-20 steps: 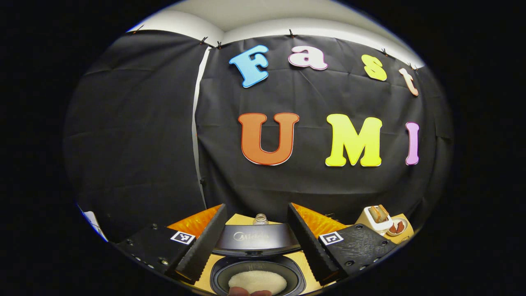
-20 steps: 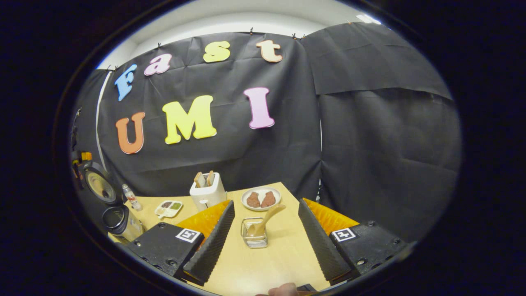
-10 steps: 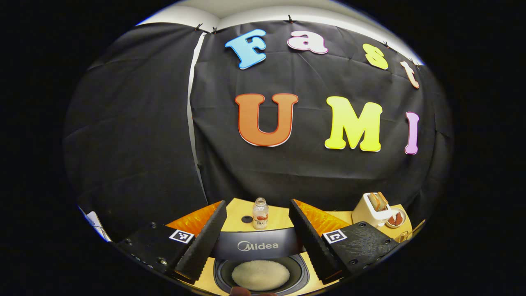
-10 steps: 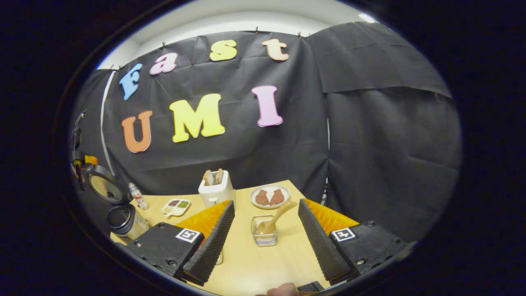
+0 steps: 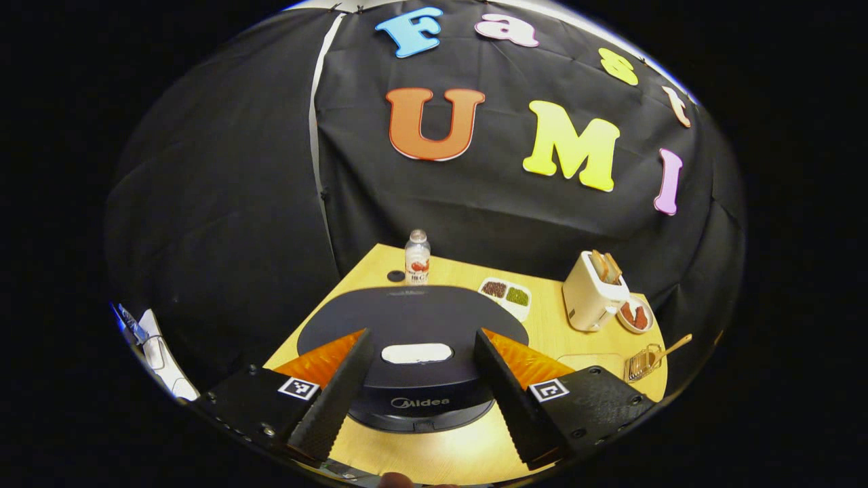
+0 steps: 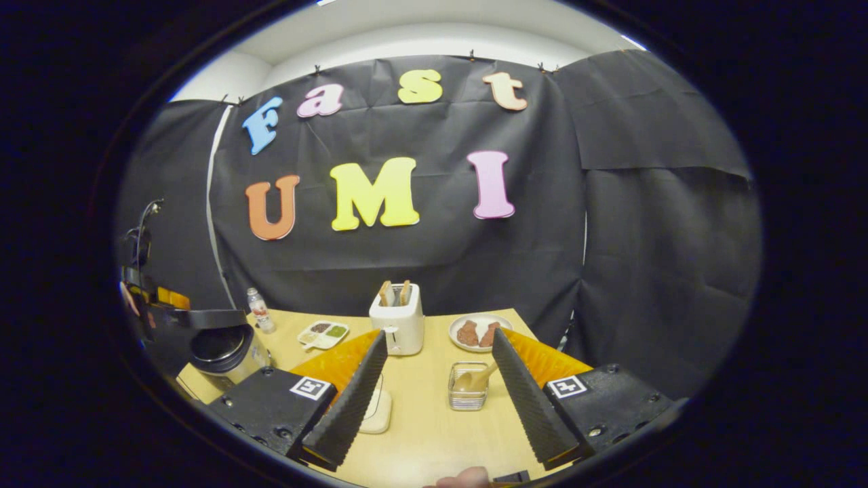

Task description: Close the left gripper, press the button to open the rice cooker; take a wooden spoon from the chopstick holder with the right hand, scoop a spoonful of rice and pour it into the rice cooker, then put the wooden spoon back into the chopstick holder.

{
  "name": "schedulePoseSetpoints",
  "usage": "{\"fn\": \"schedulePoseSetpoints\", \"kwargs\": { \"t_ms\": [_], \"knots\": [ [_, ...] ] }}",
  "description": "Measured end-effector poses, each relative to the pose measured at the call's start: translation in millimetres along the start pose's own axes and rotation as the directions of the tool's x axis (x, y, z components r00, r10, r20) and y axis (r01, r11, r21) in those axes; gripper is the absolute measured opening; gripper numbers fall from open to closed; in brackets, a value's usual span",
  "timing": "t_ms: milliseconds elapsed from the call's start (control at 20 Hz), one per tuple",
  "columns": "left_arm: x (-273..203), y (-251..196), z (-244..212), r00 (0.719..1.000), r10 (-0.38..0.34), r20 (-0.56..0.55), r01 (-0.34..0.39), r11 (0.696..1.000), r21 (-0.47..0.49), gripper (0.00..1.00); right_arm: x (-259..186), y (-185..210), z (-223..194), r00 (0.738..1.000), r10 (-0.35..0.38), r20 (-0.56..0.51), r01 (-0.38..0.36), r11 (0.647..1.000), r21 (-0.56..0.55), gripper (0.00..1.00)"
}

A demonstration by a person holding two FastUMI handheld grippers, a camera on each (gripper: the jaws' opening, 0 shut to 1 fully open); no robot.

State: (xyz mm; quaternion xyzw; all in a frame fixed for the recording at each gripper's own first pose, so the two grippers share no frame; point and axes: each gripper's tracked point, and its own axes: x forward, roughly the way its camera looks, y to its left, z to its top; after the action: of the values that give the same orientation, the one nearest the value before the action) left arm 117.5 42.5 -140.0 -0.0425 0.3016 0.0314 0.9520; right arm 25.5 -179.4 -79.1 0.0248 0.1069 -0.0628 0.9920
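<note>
In the left gripper view my left gripper (image 5: 422, 337) is open, its fingers straddling the dark rice cooker lid (image 5: 413, 318), which lies almost flat below with a white patch (image 5: 416, 353) between them. In the right gripper view the lid (image 6: 203, 317) hangs level a little above the pot (image 6: 220, 349), and the left gripper (image 6: 159, 298) sits just over it. My right gripper (image 6: 439, 337) is open above the table. A wire chopstick holder (image 6: 468, 398) stands ahead of it, close to the right finger, with the wooden spoon (image 6: 478, 377) in it. The same holder (image 5: 641, 362) and spoon (image 5: 668, 347) appear at far right.
A white toaster (image 6: 400, 318) holds bread, with a plate of brown food (image 6: 478, 332) beside it. A divided dish (image 6: 323, 333) and a small bottle (image 6: 256, 310) stand near the back wall. A pale shallow container (image 6: 375, 411) lies behind my right gripper's left finger.
The cooker lid has swung down from upright to nearly flat, hiding the rice inside. The left gripper tipped downward over it. The right gripper drew back and swung; the holder now sits nearer its right finger.
</note>
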Motion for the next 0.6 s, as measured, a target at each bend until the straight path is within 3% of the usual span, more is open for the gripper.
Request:
{"fn": "schedulePoseSetpoints", "kwargs": {
  "t_ms": [50, 200, 350, 600],
  "knots": [
    [0, -2, -12, 1.0, 0.002, -0.017, -0.002, 1.0, 0.004, 0.97, -1, -1, 1, 1.0, 0.004, -0.002, -0.004, 1.0, -0.012, 1.0],
    [8, -2, -42, 0.998, 0.015, -0.061, -0.015, 1.0, 0.006, 0.97, -2, -10, 5, 1.0, -0.001, 0.0, 0.001, 1.0, -0.026, 0.96],
    [15, -2, -63, 0.995, 0.035, -0.098, -0.037, 0.999, -0.019, 1.0, 1, -17, 9, 1.0, 0.002, 0.0, -0.002, 0.999, -0.05, 1.0],
    [18, -2, -71, 0.993, 0.079, -0.09, -0.079, 0.997, 0.003, 0.98, 17, -21, 12, 1.0, 0.017, -0.006, -0.017, 0.998, -0.062, 0.96]
  ]
}}
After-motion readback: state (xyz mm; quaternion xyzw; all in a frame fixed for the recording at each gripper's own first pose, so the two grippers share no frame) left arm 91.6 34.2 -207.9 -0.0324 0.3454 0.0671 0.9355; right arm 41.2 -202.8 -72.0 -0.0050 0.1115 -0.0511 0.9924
